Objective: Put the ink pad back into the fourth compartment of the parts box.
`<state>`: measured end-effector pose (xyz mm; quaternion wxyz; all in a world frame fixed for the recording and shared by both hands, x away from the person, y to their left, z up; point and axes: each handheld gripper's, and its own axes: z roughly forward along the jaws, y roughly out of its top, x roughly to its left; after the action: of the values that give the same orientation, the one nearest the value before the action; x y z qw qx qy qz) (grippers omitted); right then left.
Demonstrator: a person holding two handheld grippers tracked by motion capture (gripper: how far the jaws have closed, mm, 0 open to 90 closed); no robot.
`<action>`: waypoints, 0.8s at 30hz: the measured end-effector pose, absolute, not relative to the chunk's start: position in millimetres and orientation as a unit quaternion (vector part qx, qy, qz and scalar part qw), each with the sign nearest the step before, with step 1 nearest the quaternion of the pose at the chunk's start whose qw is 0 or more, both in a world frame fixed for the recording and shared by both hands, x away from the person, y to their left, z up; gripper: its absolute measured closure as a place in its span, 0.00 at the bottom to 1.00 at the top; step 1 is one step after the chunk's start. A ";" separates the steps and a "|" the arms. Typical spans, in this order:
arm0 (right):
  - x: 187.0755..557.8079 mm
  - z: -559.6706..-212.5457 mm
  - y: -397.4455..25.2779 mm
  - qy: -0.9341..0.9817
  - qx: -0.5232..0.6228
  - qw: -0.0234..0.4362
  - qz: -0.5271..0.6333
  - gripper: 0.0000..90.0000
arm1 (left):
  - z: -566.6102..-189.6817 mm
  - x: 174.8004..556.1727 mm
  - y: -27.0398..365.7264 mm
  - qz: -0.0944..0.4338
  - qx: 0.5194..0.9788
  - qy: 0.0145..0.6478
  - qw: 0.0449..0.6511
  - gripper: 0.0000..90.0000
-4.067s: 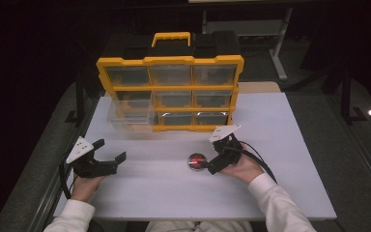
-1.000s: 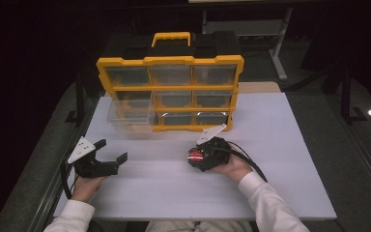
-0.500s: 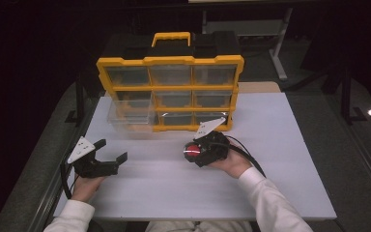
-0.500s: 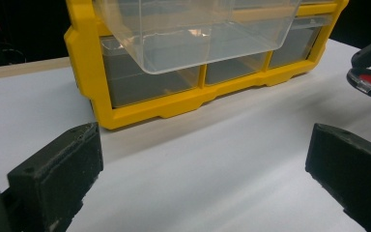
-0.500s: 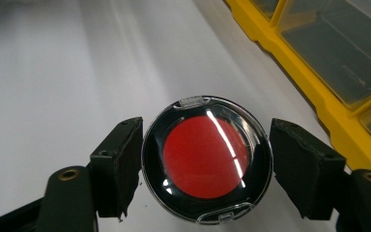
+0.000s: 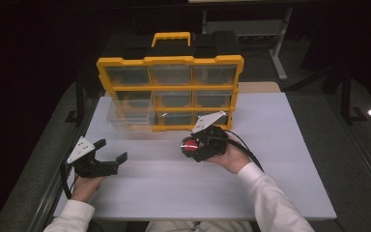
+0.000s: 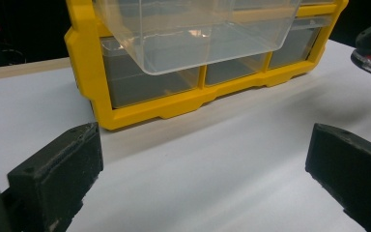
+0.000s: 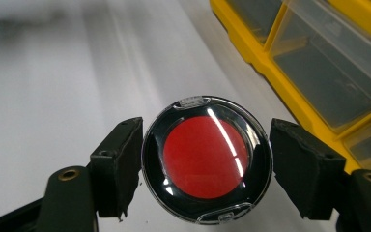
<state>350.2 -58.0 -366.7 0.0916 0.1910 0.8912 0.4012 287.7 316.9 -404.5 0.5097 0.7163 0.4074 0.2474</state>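
Round glossy black compact (image 8: 207,161) with red centre is pinched by right gripper (image 6: 193,147), just near of yellow plastic drawer organizer (image 6: 170,92). Left gripper (image 6: 107,155) is spread wide over matte white table (image 6: 270,159); clear drawer (image 7: 193,34) pulled out.

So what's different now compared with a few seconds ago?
The right gripper closed on the round red compact, which had been lying on the table, and carried it left and forward, toward the yellow drawer organizer. The left gripper stayed open where it was, and the clear drawer stayed pulled out.
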 end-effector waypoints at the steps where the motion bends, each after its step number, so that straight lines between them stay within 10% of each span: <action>1: 350.6 -365.1 -58.2 0.891 0.190 0.092 0.401 0.32 | -404.5 287.7 316.9 0.248 0.716 0.407 0.510 0.00; 24: 361.8 -330.6 -53.5 0.888 0.190 0.099 0.408 0.32 | -404.4 288.2 316.7 0.248 0.717 0.405 0.510 0.00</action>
<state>361.8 -53.5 -330.6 0.0993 0.1900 0.8877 0.4075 288.2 316.7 -404.4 0.5103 0.7170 0.4050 0.2478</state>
